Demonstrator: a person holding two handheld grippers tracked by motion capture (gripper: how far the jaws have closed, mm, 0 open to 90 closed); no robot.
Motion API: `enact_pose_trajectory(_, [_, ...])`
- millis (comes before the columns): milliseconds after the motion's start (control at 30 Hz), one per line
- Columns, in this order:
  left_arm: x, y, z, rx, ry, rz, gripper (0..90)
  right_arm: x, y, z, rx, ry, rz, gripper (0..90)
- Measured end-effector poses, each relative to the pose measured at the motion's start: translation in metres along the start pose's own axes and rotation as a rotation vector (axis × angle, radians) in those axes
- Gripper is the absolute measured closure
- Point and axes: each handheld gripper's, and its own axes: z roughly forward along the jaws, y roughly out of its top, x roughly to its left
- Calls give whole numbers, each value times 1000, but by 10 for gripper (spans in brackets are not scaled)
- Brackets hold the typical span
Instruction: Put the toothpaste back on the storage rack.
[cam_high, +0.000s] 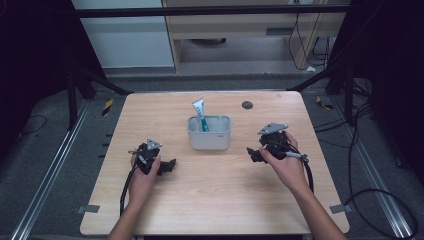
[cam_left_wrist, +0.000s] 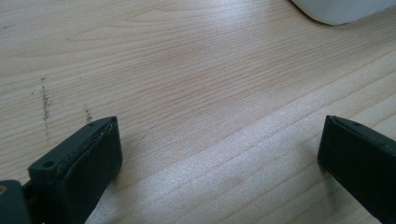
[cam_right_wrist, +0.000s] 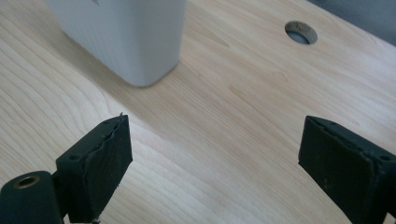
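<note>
- Standing near the middle of the wooden table (cam_high: 210, 185), a white rectangular holder (cam_high: 209, 134) carries a toothpaste tube (cam_high: 200, 114) that leans in its left part, crimped end uppermost and well above the rim.
- The left gripper (cam_high: 167, 166) rests low over bare wood to the holder's left, jaws wide apart with nothing between them; a corner of the holder shows at the top of the left gripper view (cam_left_wrist: 341, 10).
- The right gripper (cam_high: 253, 154) sits to the holder's right, jaws likewise spread and empty, the holder's rounded corner (cam_right_wrist: 135, 42) just ahead and a cable hole (cam_right_wrist: 301, 32) beyond.
- Judging by looks, the tube is light, soft and squashable, with a slick skin; the flat crimped end offers the firmest pinch.
- The holder seems light, rigid plastic with smooth walls, likely to slide or tip if nudged; its rim is the natural grip.
</note>
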Motion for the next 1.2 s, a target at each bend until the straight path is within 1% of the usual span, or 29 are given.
enact_pose_trajectory(200, [0, 0, 0, 0, 0, 0, 0, -8, -18, 4, 34, -3, 7, 101])
enact_pose_trajectory(400, [0, 0, 0, 0, 0, 0, 0, -16, -40, 14, 72, 9, 55, 101])
enact_pose_trajectory(500, [0, 0, 0, -1, 0, -1, 0, -22, -53, 19, 87, 9, 92, 101])
enact_pose_trajectory(600, [0, 0, 0, -2, 1, -3, 0, -28, -65, 24, 105, -7, 114, 101])
enact_pose_trajectory(633, [0, 0, 0, -2, 1, -3, 0, -31, -69, 25, 107, -8, 131, 101])
enact_pose_trajectory(733, [0, 0, 0, -2, 1, -4, 0, -39, -79, 27, 91, -14, 182, 103])
enact_pose_trajectory(800, [0, 0, 0, -2, 1, -3, 0, -43, -83, 29, 84, -25, 200, 92])
enact_pose_trajectory(833, [0, 0, 0, -2, 1, -3, 0, -45, -86, 29, 70, -24, 218, 94])
enact_pose_trajectory(933, [0, 0, 0, -2, 1, -3, 0, -49, -88, 30, 50, -47, 233, 90])
enact_pose_trajectory(1000, [0, 0, 0, -2, 1, -3, 0, -50, -89, 32, 37, -54, 244, 56])
enact_pose_trajectory(1033, [0, 0, 0, -2, 1, -3, 0, -51, -90, 33, 27, -56, 237, 47])
enact_pose_trajectory(1100, [0, 0, 0, -2, 0, -3, 0, -51, -90, 33, 30, -52, 242, 36])
enact_pose_trajectory(1133, [0, 0, 0, -2, 0, -3, 0, -52, -90, 34, 33, -61, 240, 23])
enact_pose_trajectory(1167, [0, 0, 0, 0, 0, -1, 0, -52, -90, 34, 38, -68, 247, 2])
enact_pose_trajectory(1200, [0, 0, 0, -2, 1, -2, 0, -52, -90, 35, 43, -71, 257, 3])
